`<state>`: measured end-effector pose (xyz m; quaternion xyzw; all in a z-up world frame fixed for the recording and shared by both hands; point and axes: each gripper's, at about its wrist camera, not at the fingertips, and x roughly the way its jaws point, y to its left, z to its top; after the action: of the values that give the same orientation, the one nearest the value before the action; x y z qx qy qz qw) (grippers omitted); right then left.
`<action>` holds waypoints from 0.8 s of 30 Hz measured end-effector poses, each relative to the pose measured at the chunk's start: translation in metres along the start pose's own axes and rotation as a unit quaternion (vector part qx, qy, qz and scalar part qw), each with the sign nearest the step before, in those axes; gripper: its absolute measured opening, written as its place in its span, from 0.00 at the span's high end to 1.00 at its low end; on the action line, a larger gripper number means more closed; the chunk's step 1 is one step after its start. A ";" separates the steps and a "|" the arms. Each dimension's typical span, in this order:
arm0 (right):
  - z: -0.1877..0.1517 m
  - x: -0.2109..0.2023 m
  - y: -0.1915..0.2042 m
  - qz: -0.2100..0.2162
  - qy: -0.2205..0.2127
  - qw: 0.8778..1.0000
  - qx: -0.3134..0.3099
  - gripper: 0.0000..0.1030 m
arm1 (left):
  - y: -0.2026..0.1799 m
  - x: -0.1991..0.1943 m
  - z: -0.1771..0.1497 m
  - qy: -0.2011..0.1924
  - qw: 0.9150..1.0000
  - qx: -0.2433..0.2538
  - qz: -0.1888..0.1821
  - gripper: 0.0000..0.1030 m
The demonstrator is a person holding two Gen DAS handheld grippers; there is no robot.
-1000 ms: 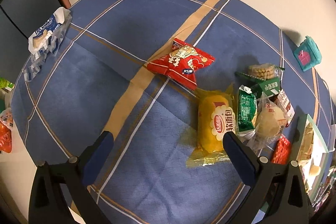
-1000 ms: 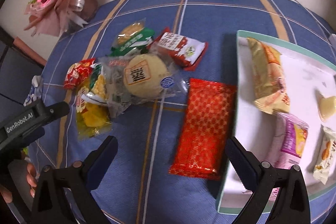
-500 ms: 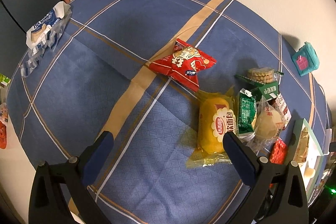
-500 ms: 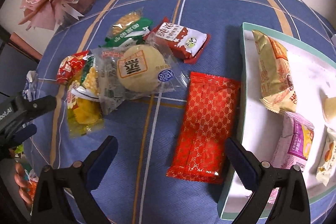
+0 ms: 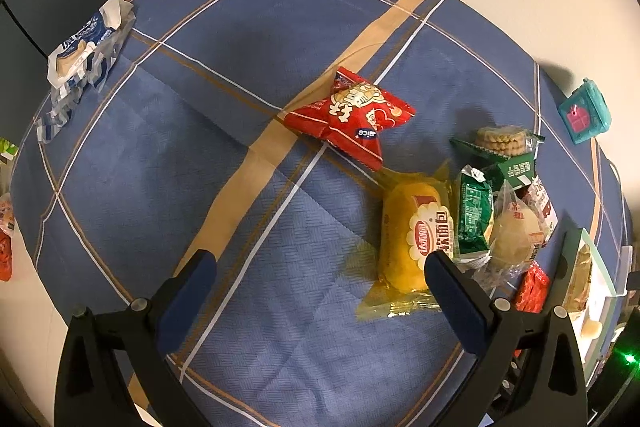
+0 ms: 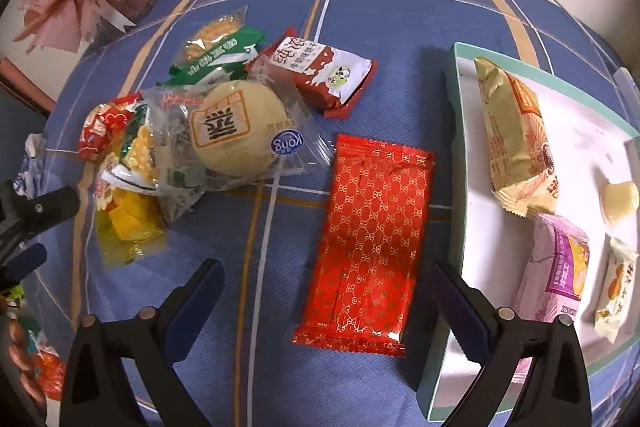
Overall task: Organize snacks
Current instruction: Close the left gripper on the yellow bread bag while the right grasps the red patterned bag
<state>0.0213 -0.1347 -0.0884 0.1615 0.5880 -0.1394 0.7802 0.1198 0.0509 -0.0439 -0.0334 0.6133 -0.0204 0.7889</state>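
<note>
The flat red packet (image 6: 370,247) lies on the table (image 6: 400,7) just beside the tray (image 6: 458,147), between your right gripper (image 6: 324,291)'s spread, empty jaws. Flat foil may slip or snag the tray wall. Your left gripper (image 5: 320,287) gapes empty too. I count five snacks in the tray, six piled.

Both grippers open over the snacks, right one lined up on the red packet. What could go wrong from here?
1. The red packet lies flat on the cloth, so the right gripper may pinch fabric or slide off it.
2. It sits close to the tray wall; the right finger could knock the tray.
3. The bun overlaps the yellow cake and green pack; the left gripper may drag neighbours.
</note>
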 end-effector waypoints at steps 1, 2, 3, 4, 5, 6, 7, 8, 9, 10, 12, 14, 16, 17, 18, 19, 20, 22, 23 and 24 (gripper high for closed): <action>0.000 0.001 0.001 -0.002 0.000 1.000 0.000 0.00 | 0.000 0.000 0.000 0.000 1.000 0.000 0.001 0.00; 0.001 0.001 0.002 -0.004 0.000 1.000 -0.001 0.00 | 0.000 0.001 0.000 0.000 1.000 0.000 0.002 0.00; 0.001 0.002 0.003 -0.007 0.000 1.000 -0.002 0.00 | 0.000 0.001 0.000 0.000 1.000 0.000 0.003 0.00; 0.001 0.003 0.004 -0.010 0.000 1.000 -0.004 0.00 | -0.001 0.002 0.000 0.000 1.000 0.000 0.005 0.00; 0.002 0.004 0.005 -0.013 0.001 1.000 -0.005 0.00 | -0.001 0.002 -0.001 0.000 1.000 0.000 0.005 0.00; 0.002 0.004 0.006 -0.016 0.002 1.000 -0.006 0.00 | -0.001 0.002 -0.001 0.001 1.000 0.001 0.006 0.00; 0.002 0.005 0.008 -0.017 0.002 1.000 -0.008 0.00 | -0.002 0.002 -0.001 0.000 1.000 0.000 0.007 0.00; 0.003 0.006 0.010 -0.019 0.003 1.000 -0.010 0.00 | -0.002 0.002 -0.001 0.000 1.000 0.000 0.008 0.00; 0.002 0.006 0.012 -0.019 0.004 1.000 -0.013 0.00 | -0.003 0.002 -0.001 -0.001 1.000 0.001 0.009 0.00; 0.001 0.007 0.014 -0.019 0.004 1.000 -0.016 0.00 | -0.003 0.002 -0.001 -0.001 1.000 0.001 0.009 0.00; 0.001 0.010 0.018 -0.010 0.007 1.000 -0.018 0.02 | -0.002 0.002 -0.001 -0.002 1.000 0.002 0.010 0.00; 0.000 0.012 0.017 0.001 0.010 1.000 -0.009 0.03 | -0.002 0.002 -0.002 -0.001 1.000 0.001 0.011 0.00; 0.000 0.012 0.016 0.008 0.009 1.000 -0.004 0.03 | -0.002 0.002 -0.001 0.000 1.000 0.001 0.011 0.00; 0.000 0.011 0.015 0.012 0.009 1.000 -0.001 0.03 | -0.002 0.003 -0.001 0.001 1.000 0.001 0.011 0.00; 0.000 0.011 0.014 0.017 0.008 1.000 0.001 0.03 | -0.002 0.003 -0.001 0.001 1.000 0.001 0.011 0.00; 0.001 0.011 0.015 0.023 0.007 1.000 0.002 0.03 | -0.002 0.003 -0.001 0.002 1.000 0.001 0.010 0.00; 0.002 0.010 0.013 0.027 0.007 1.000 0.002 0.03 | -0.002 0.003 -0.001 0.002 1.000 0.001 0.010 0.00; 0.004 0.009 0.017 0.042 0.006 0.999 -0.002 0.04 | -0.001 0.004 -0.001 0.004 1.000 0.000 0.009 0.00; 0.004 0.009 0.018 0.049 0.005 0.999 -0.004 0.05 | -0.001 0.005 -0.001 0.004 1.000 0.000 0.008 0.00; 0.005 0.008 0.020 0.056 0.004 0.998 -0.005 0.07 | -0.001 0.005 -0.001 0.005 1.000 0.000 0.008 0.00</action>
<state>0.0355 -0.1189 -0.0933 0.1906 0.5819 -0.0919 0.7853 0.1203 0.0495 -0.0493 -0.0288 0.6173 -0.0144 0.7860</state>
